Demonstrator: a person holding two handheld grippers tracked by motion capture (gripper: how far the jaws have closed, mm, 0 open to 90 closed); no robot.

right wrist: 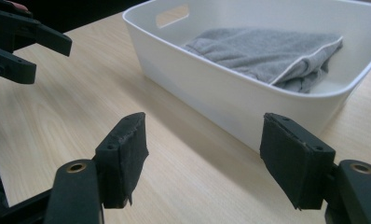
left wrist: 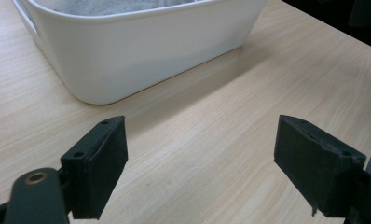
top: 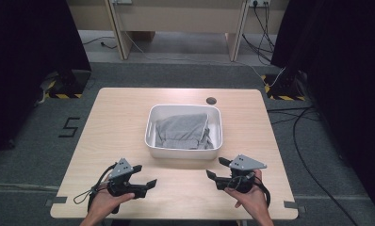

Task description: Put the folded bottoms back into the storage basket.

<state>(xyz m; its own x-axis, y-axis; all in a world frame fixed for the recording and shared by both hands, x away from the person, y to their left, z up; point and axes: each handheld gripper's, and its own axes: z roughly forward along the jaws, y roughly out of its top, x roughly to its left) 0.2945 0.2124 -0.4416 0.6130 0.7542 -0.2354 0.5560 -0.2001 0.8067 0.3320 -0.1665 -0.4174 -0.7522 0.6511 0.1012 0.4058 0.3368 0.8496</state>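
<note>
While both tools, left tool (top: 148, 184) and right tool (top: 215, 170), stand open and empty, the approach step applies; next, reach into the white plastic tub (top: 153, 142) for the grey folded towel (top: 182, 130).

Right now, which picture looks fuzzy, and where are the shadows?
High view: slightly soft, even light, faint shadow in front of the white tub. Left gripper view: sharp table, darker shadow under the tub. Right gripper view: the grey cloth looks crisp.

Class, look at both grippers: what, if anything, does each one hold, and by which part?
Nothing is held. The left gripper and the right gripper both stand open over bare table, short of the white tub with the grey cloth inside.
</note>
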